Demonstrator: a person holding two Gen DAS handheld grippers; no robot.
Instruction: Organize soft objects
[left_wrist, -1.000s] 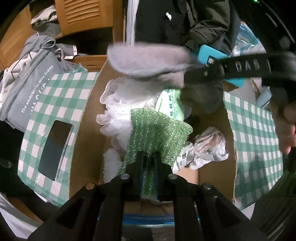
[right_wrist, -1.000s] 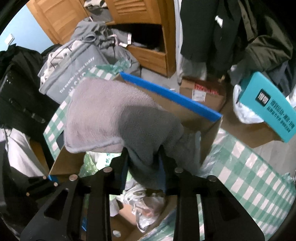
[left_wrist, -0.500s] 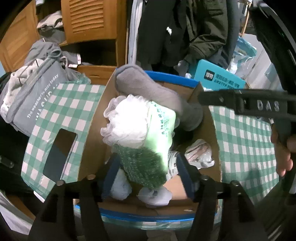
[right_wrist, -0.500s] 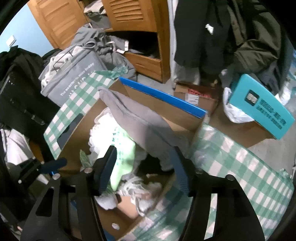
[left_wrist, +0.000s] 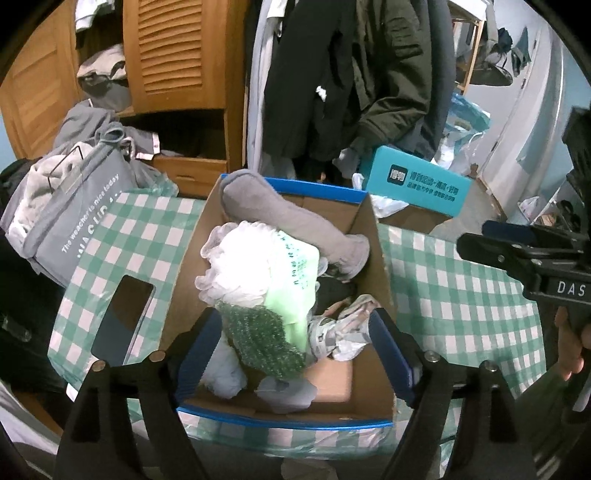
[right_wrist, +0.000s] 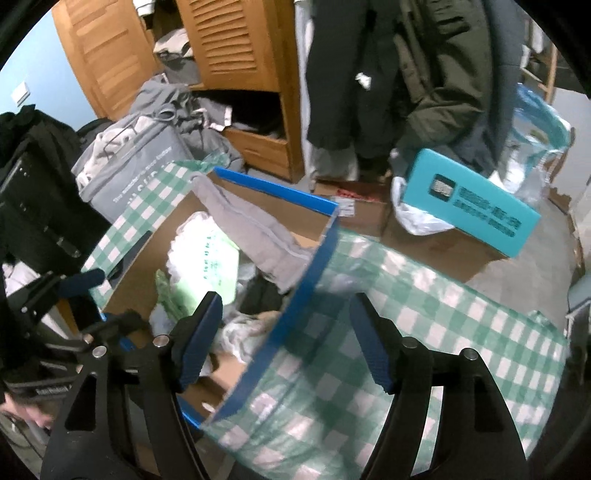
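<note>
A cardboard box (left_wrist: 280, 421) with a blue rim stands on a green-checked cloth (left_wrist: 461, 295). Inside it lie a grey towel (left_wrist: 288, 221), a white mesh pouf (left_wrist: 240, 258), a pale green bag (left_wrist: 299, 280), a glittery green sponge cloth (left_wrist: 258, 339) and a crumpled silver bag (left_wrist: 343, 328). My left gripper (left_wrist: 295, 328) hovers above the box's near side, its jaws opening and gripping nothing. My right gripper (right_wrist: 284, 306) hangs over the box's right wall (right_wrist: 314, 266), jaws opening too, also gripping nothing. The towel (right_wrist: 251, 229) drapes over the box's back corner.
A dark phone (left_wrist: 122, 321) lies on the cloth left of the box. A grey lettered bag (left_wrist: 66, 218) with clothes sits further left. Behind the box are a teal box (left_wrist: 417, 184), a wooden wardrobe (left_wrist: 173, 55) and hanging coats (left_wrist: 351, 74). A hand (left_wrist: 569, 350) holds the right gripper.
The left gripper let go of the green sponge cloth and the right let go of the grey towel; both things now lie in the box. Both grippers rose, the right shifting right.
</note>
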